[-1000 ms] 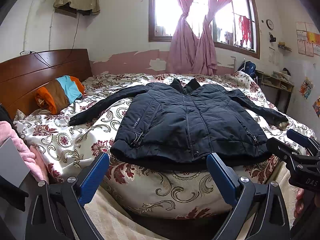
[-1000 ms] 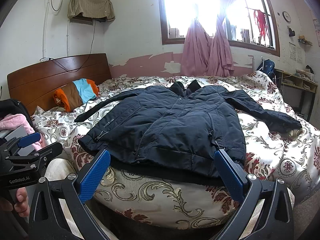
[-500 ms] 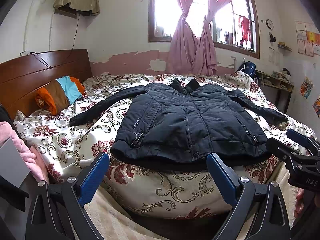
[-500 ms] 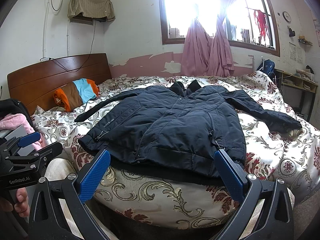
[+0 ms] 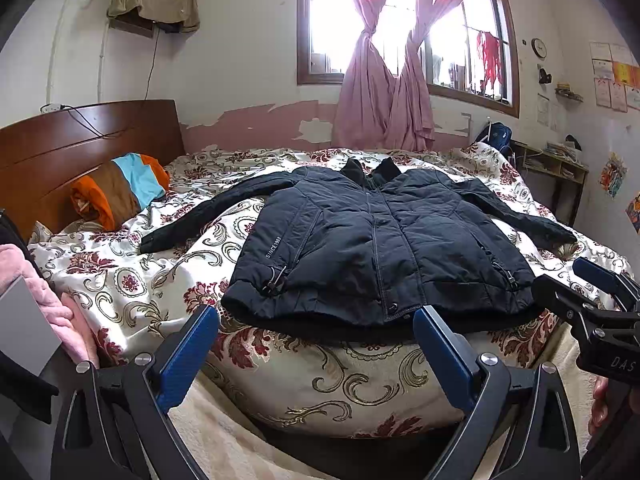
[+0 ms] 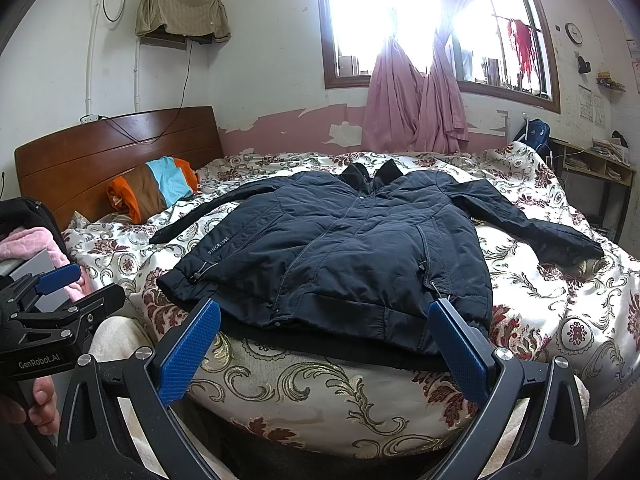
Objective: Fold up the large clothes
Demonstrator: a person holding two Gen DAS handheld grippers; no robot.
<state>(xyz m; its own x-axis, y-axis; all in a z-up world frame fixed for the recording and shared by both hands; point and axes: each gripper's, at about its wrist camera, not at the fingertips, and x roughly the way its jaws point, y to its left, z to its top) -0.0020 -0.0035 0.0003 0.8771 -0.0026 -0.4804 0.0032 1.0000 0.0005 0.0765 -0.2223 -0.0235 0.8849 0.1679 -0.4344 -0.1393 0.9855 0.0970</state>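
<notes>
A dark navy padded jacket (image 5: 376, 240) (image 6: 344, 252) lies flat and zipped on the bed, front up, collar toward the window, both sleeves spread out to the sides. Its hem hangs near the bed's front edge. My left gripper (image 5: 316, 344) hovers open just short of the hem, nothing between its blue pads. My right gripper (image 6: 324, 340) is likewise open, held in front of the hem's right half. Each gripper shows at the edge of the other's view, with a hand on it.
The bed carries a floral quilt (image 5: 132, 276) (image 6: 560, 292). A striped orange, brown and blue pillow (image 5: 120, 192) leans by the wooden headboard (image 5: 80, 140). Pink clothes (image 5: 48, 308) sit at the left. A desk (image 6: 600, 168) stands at the right wall.
</notes>
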